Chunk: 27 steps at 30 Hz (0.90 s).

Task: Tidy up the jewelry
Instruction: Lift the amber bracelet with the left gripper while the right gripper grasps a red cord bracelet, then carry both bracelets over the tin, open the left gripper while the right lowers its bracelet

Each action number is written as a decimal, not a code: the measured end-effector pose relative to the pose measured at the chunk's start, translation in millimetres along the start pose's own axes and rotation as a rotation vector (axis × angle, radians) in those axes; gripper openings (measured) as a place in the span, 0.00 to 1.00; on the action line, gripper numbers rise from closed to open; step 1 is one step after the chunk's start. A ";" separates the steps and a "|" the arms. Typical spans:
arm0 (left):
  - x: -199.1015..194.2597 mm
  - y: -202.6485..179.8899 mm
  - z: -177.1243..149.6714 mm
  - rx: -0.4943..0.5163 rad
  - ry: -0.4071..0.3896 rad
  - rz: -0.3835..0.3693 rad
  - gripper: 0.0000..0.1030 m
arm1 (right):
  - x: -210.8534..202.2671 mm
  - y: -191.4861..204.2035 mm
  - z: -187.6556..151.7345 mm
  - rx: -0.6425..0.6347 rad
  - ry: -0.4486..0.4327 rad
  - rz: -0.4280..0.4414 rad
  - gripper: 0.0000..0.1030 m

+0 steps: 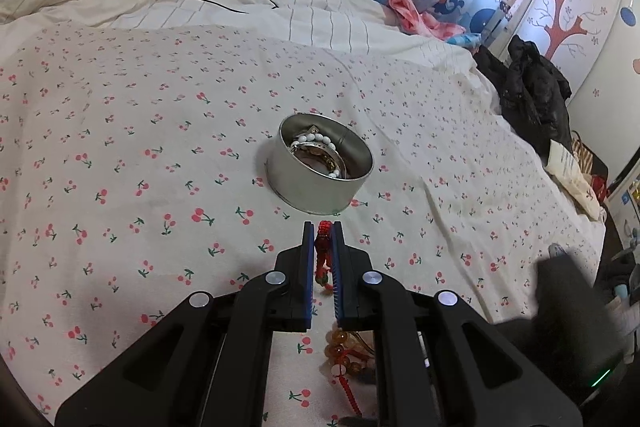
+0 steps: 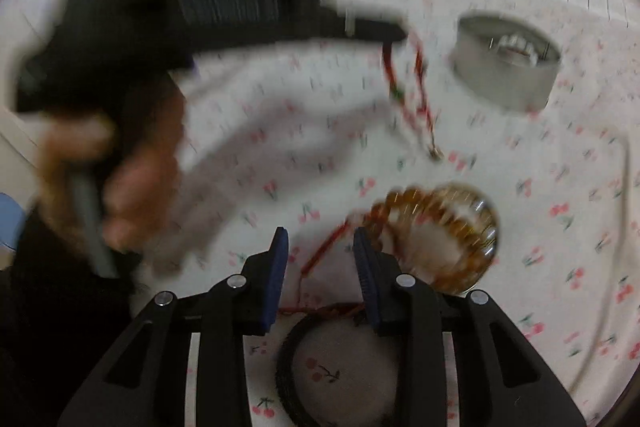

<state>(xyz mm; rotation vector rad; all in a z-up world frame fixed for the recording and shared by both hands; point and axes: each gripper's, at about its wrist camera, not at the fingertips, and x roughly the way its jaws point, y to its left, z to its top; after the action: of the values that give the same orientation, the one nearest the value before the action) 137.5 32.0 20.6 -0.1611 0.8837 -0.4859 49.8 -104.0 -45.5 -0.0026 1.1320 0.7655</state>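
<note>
Red braided cord (image 1: 323, 251) is pinched between the jaws of the left gripper (image 1: 322, 227), which are closed on it. In the left wrist view the cord runs along the jaws' length, its long axis pointing toward the tin (image 1: 320, 167) ahead. In the right wrist view the same cord (image 2: 408, 83) hangs from the left gripper (image 2: 394, 37) as a narrow loop, long axis slanting down and to the right, lower end with a small metal piece near the bed sheet (image 2: 560, 247); contact with the sheet cannot be told through the blur.

Tin stands upright and open on the cherry-print sheet (image 1: 120, 147), just beyond the left jaw tips. White bead bracelet (image 1: 316, 139) and further metal pieces lie inside.

Right gripper (image 2: 320, 241): jaws apart, nothing clamped. Amber bead bracelet (image 2: 452, 227) lies on the sheet just right of the right-hand jaw, ring lying roughly flat, its red tassel cord (image 2: 326, 247) crossing the gap between the jaws. Black hair band (image 2: 288, 367) lies flat under the gripper body.

A hand (image 2: 132, 187) grips the left gripper's handle at left, blurred.
</note>
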 end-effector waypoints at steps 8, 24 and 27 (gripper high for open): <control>-7.9 5.8 3.0 -0.013 -0.019 -0.004 0.07 | -18.0 -6.2 1.4 0.025 -0.094 0.048 0.05; -3.6 -1.1 3.8 0.012 -0.013 -0.006 0.07 | -115.0 -69.0 13.0 0.183 -0.411 0.097 0.05; -4.3 -9.3 8.1 0.018 -0.018 -0.043 0.07 | -116.5 -77.1 16.8 0.197 -0.417 0.082 0.05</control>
<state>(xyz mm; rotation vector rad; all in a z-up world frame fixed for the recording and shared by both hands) 138.3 25.4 31.8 -0.1680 0.8590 -0.5321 82.2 -219.3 28.3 0.3558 0.8074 0.6848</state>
